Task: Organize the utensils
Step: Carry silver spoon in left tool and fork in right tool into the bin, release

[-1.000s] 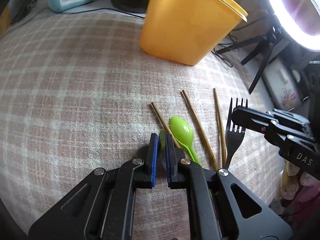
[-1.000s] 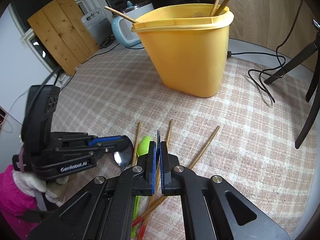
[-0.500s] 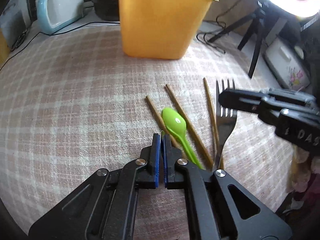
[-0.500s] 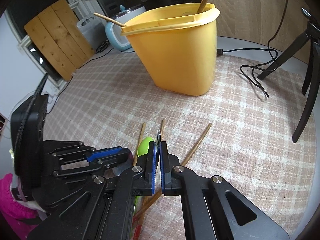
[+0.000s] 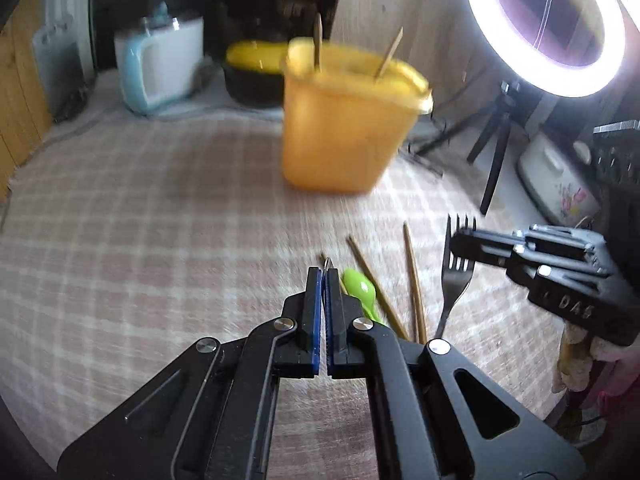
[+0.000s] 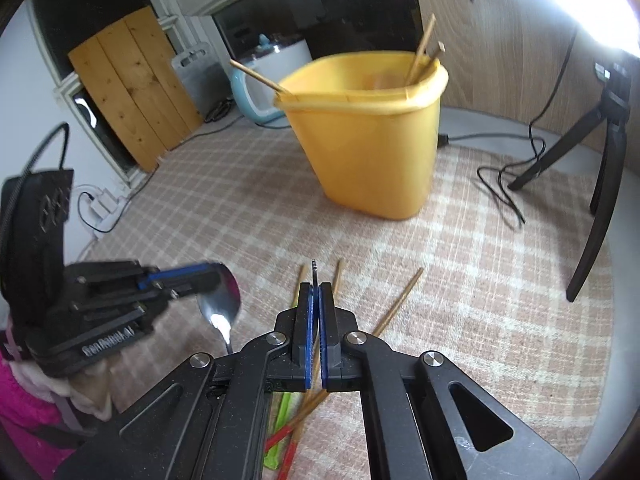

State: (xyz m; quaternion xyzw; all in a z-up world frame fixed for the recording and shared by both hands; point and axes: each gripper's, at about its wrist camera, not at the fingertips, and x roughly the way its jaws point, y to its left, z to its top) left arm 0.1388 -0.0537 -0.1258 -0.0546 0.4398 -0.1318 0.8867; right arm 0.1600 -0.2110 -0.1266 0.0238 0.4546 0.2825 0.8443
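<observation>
ring light (image 5: 545, 26) lit | tripod (image 6: 600, 128) | blue-white appliance (image 5: 160, 66) | checked cloth (image 5: 140, 208)

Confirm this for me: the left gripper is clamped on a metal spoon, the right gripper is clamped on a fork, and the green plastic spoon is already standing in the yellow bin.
One detail is wrong. The green plastic spoon is not in the yellow bin; the left wrist view shows it lying on the checked cloth among loose chopsticks. The rest holds: left gripper clamped on the metal spoon, right gripper on the fork.

White letters "DAS" are showing on the black right gripper (image 5: 464, 240); "GenRobot.AI", blurred, is showing on the black left gripper (image 6: 216, 276).
</observation>
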